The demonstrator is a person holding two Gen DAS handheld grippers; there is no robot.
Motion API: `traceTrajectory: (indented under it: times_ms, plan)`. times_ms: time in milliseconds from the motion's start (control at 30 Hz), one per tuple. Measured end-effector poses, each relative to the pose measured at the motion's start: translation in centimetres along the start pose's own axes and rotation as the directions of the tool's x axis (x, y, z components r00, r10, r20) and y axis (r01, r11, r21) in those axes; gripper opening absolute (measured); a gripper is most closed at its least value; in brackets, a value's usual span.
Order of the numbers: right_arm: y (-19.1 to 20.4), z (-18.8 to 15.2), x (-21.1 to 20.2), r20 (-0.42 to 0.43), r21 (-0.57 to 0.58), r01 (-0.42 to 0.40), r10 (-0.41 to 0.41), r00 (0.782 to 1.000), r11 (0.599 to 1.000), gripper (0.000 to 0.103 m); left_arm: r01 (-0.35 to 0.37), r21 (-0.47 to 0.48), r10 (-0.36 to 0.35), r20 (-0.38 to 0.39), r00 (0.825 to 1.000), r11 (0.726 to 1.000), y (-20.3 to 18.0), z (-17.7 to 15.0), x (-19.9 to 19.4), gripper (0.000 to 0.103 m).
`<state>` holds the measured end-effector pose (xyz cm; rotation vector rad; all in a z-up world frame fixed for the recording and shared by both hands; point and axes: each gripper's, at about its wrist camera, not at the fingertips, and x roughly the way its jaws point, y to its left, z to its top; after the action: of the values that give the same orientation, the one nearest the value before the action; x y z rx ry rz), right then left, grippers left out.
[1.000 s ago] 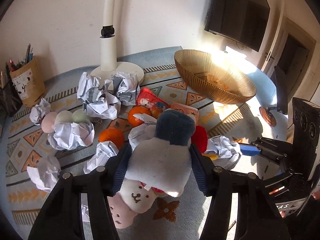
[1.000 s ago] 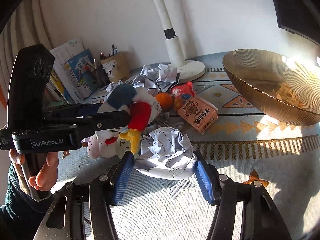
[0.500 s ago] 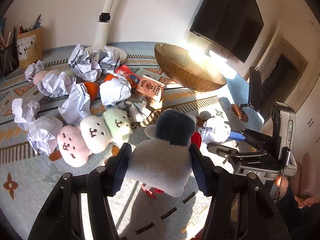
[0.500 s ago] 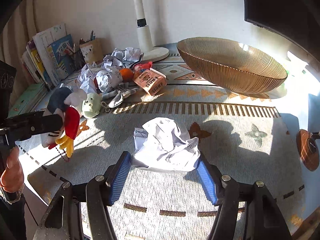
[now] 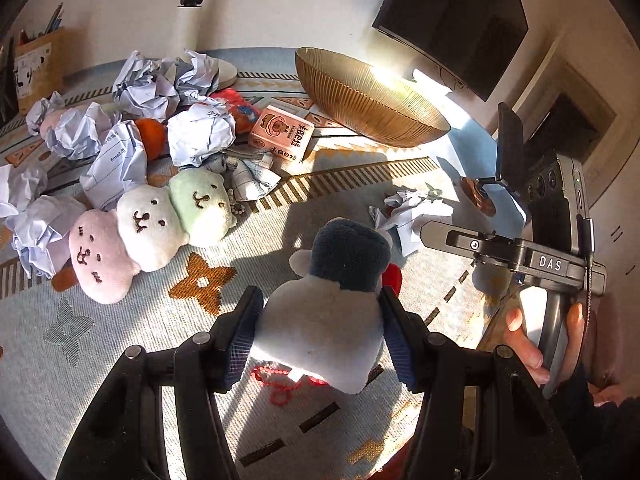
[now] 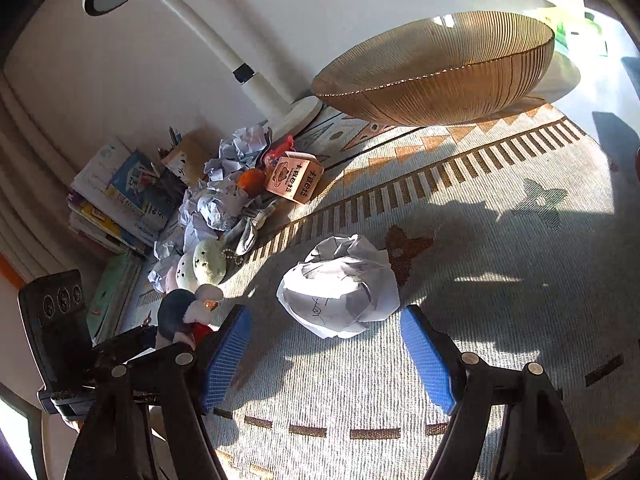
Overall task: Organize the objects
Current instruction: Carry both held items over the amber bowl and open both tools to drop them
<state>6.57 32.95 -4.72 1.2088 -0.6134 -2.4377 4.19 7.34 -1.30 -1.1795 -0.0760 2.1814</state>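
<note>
My left gripper (image 5: pixel 320 332) is shut on a plush toy (image 5: pixel 324 320) with a white body, dark blue head and red parts, held above the patterned rug (image 5: pixel 120 360). The plush also shows at the left of the right wrist view (image 6: pixel 180 312). My right gripper (image 6: pixel 325 320) has its jaws opening. A crumpled paper ball (image 6: pixel 340 284) lies on the rug just ahead of the blue pads (image 6: pixel 224 360), and neither pad touches it. In the left wrist view the right gripper (image 5: pixel 440 236) is at the right, in a person's hand (image 5: pixel 528 348), by that paper ball (image 5: pixel 408 212).
A ribbed golden bowl (image 5: pixel 372 100) stands at the back of the rug. Several paper balls (image 5: pixel 160 84), an orange (image 5: pixel 152 136), a pink carton (image 5: pixel 280 136) and a three-headed plush (image 5: pixel 152 224) are piled at the left. Books (image 6: pixel 120 200) and a lamp base (image 6: pixel 300 112) stand behind.
Both grippers moved away from the pile toward the near side of the rug. The right jaws spread and let go of the paper ball, which now rests on the rug. The left still grips the plush.
</note>
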Motion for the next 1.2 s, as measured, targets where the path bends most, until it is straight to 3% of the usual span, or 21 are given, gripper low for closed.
traceTrajectory:
  times_ms: [167,233,333,467,567,667,800,900,933,1000,1033,1067,1200]
  plan:
    - [0.2,0.6,0.4,0.017,0.025,0.019,-0.019,1.000,1.000,0.075,0.010,0.001,-0.010,-0.033,0.999,1.000,-0.6,0.1,1.6,0.056]
    - [0.0,0.7,0.3,0.031,0.020,0.038,-0.039,0.999,0.999,0.047,0.014,0.002,-0.014,-0.042,0.999,1.000,-0.9,0.1,2.0,0.056]
    - [-0.5,0.9,-0.4,0.050,0.025,-0.012,0.011,0.999,1.000,0.047,0.007,0.022,-0.006,-0.037,0.999,1.000,-1.7,0.6,1.8,0.056]
    - [0.2,3.2,-4.6,0.179,-0.023,0.048,-0.043,0.983,0.999,0.047,0.000,0.071,-0.001,0.025,1.000,0.997,-3.4,3.6,0.2,0.056]
    - [0.8,6.7,-8.7,0.333,-0.042,0.173,-0.149,0.931,0.984,0.047,0.005,0.100,-0.016,0.110,0.994,0.995,-5.3,8.2,-1.0,0.056]
    - [0.7,10.5,-10.1,0.411,-0.020,0.315,-0.279,0.868,0.949,0.047,-0.025,0.111,0.005,0.174,0.985,0.993,-7.1,13.2,-0.1,0.056]
    - [-1.0,13.9,-7.9,0.394,-0.006,0.411,-0.376,0.839,0.912,0.048,-0.120,0.104,0.098,0.195,0.976,0.987,-8.6,18.0,4.9,0.056]
    - [-2.3,15.1,-5.5,0.354,-0.020,0.450,-0.415,0.838,0.893,0.049,-0.140,0.093,0.119,0.204,0.972,0.986,-8.3,19.4,7.9,0.060]
    - [-2.5,15.2,-5.1,0.346,-0.028,0.450,-0.414,0.842,0.892,0.056,-0.133,0.101,0.107,0.224,0.969,0.986,-8.3,19.7,8.5,0.063]
    - [-2.8,15.3,-4.8,0.349,-0.034,0.487,-0.446,0.824,0.873,0.066,-0.125,0.093,0.100,0.242,0.965,0.988,-8.0,20.3,9.3,0.090]
    - [-2.8,15.1,-4.8,0.363,-0.035,0.507,-0.462,0.809,0.861,0.067,-0.121,0.079,0.098,0.246,0.964,0.989,-7.8,20.5,9.4,0.092]
    - [-2.8,14.9,-5.1,0.372,-0.046,0.505,-0.455,0.809,0.862,0.067,-0.113,0.066,0.094,0.242,0.966,0.991,-7.5,20.5,9.4,0.092]
    - [-2.1,14.0,-6.3,0.390,-0.070,0.460,-0.400,0.829,0.885,0.067,-0.098,0.030,0.086,0.262,0.961,0.995,-6.5,19.8,7.3,0.092]
